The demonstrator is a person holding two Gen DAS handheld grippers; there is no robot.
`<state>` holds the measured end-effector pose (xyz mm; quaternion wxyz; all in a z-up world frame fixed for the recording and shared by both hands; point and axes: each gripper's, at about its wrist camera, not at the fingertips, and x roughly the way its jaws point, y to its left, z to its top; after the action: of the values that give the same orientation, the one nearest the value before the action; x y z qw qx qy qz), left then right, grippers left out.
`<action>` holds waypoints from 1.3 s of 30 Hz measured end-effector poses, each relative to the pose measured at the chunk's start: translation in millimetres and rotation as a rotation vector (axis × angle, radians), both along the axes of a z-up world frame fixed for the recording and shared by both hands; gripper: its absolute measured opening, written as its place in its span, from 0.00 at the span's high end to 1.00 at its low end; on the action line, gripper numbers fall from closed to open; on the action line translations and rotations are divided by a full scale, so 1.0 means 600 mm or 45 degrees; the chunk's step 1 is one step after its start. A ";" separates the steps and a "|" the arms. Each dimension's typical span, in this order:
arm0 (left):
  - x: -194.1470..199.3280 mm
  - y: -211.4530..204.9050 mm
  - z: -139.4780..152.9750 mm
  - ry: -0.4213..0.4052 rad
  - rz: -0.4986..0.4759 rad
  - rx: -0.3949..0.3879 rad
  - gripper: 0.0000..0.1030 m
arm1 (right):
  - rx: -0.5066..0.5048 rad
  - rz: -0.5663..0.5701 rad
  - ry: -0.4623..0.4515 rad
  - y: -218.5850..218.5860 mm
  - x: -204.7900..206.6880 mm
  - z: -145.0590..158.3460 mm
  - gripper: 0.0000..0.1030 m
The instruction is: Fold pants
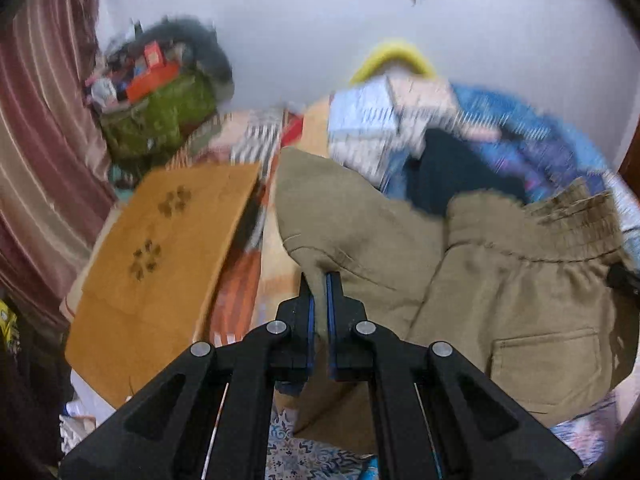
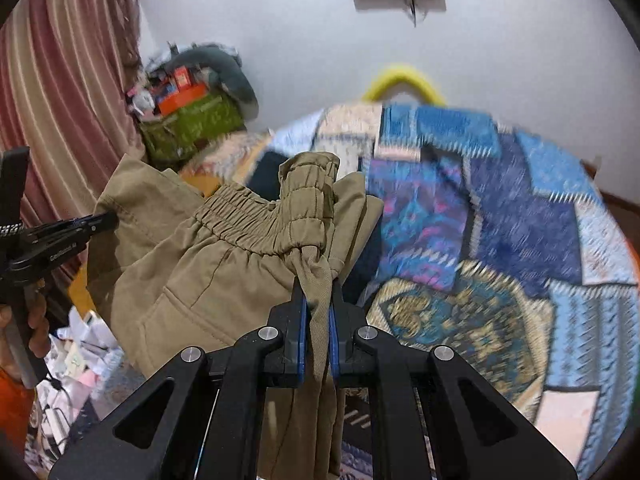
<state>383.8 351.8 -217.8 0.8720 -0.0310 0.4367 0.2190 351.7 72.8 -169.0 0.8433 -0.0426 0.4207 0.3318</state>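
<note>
The khaki pants (image 1: 480, 280) hang lifted between both grippers above the bed. My left gripper (image 1: 319, 280) is shut on a pinch of the pants' fabric at their left side. My right gripper (image 2: 318, 288) is shut on the pants (image 2: 224, 264) near the elastic waistband (image 2: 256, 220), with cloth hanging down between its fingers. The left gripper also shows in the right wrist view (image 2: 108, 218), gripping the pants' far left edge. A back pocket (image 1: 548, 368) faces the left wrist camera.
A blue patchwork quilt (image 2: 500, 220) covers the bed. An orange cloth with paw prints (image 1: 160, 248) lies at the left. A green bag stuffed with items (image 1: 160, 120) stands by the striped curtain (image 1: 44, 140). A yellow handle (image 2: 404, 80) shows against the white wall.
</note>
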 end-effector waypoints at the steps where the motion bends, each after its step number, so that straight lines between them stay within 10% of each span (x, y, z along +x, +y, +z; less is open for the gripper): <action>1: 0.005 0.007 -0.023 0.041 0.012 -0.004 0.95 | -0.014 -0.010 0.034 0.002 0.005 -0.016 0.93; 12: -0.061 0.021 -0.066 0.112 -0.021 -0.126 0.81 | -0.047 -0.045 0.115 -0.048 -0.021 -0.032 0.82; 30: -0.347 -0.190 0.313 -0.439 -0.238 -0.017 0.80 | 0.296 0.043 -0.407 -0.157 -0.278 0.298 0.82; 39: -0.531 -0.318 0.406 -0.712 -0.307 0.121 0.64 | 0.380 0.080 -0.679 -0.195 -0.457 0.371 0.82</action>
<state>65.2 160.8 25.6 0.9785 0.0029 0.1695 0.1172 77.3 -44.2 53.6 0.9102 -0.0166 0.1298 0.3929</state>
